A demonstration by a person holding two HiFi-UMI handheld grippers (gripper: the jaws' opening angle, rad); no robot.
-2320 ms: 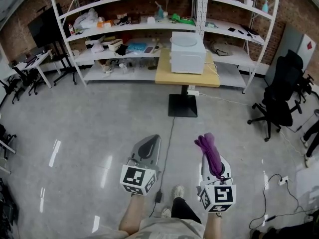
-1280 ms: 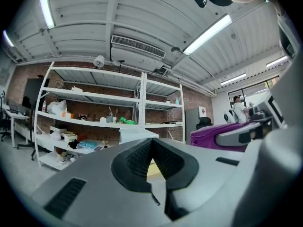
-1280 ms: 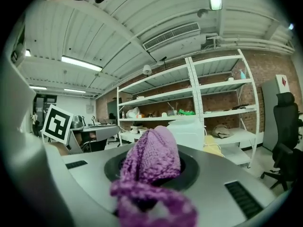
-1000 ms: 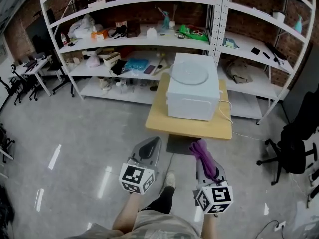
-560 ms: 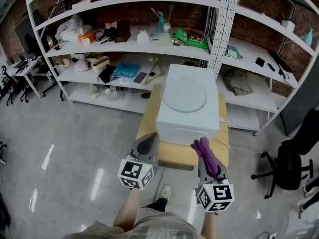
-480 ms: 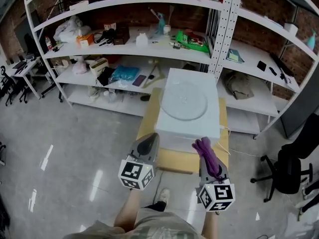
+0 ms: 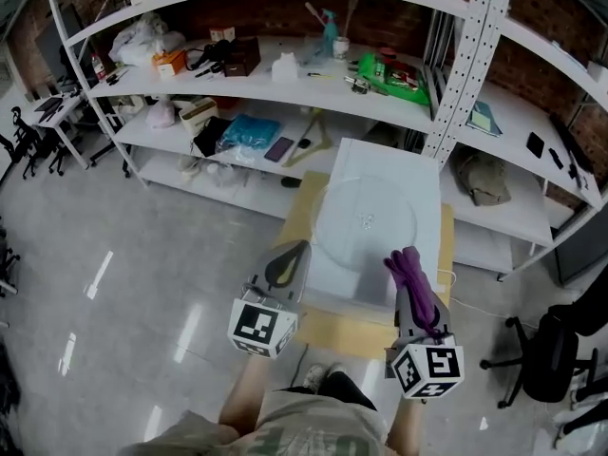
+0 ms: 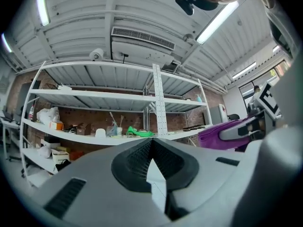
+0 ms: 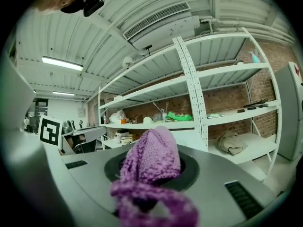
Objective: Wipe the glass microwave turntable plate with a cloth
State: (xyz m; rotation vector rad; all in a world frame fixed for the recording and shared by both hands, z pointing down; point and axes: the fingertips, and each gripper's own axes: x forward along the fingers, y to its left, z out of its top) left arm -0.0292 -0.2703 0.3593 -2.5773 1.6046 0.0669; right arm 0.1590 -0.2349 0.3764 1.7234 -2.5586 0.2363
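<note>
Cloth [image 9: 150,162], purple, in right gripper [image 7: 412,283] near glass plate [image 7: 366,221] atop microwave [image 7: 423,164]

Grey left claw [image 7: 300,250], right claw [image 7: 410,272]; black-and-white marker cubes [image 7: 261,328]

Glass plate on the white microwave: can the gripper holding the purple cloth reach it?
Probably yes. The glass plate lies uncovered on the microwave, and the right gripper with the purple cloth hovers near its edge, with nothing between.
</note>
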